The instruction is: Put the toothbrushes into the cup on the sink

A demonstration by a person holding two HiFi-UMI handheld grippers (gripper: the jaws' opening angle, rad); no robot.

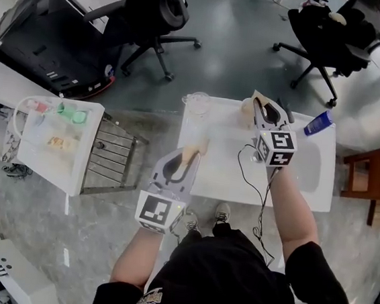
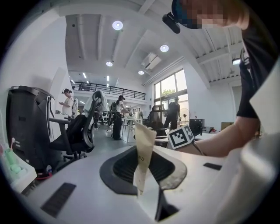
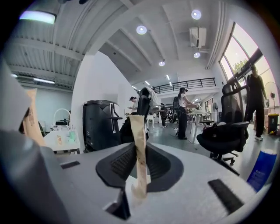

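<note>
Left tongs (image 1: 191,156), clamped on a paper-wrapped toothbrush (image 2: 143,148), hover above the left edge of the sink (image 1: 307,194). The clear cup (image 1: 196,103) stands at the sink's far left corner. Right tongs (image 1: 260,110), clamped on a second wrapped toothbrush (image 3: 139,148), hover above the far rim, right of the cup. A blue tube (image 1: 318,122) lies farther right.
</note>
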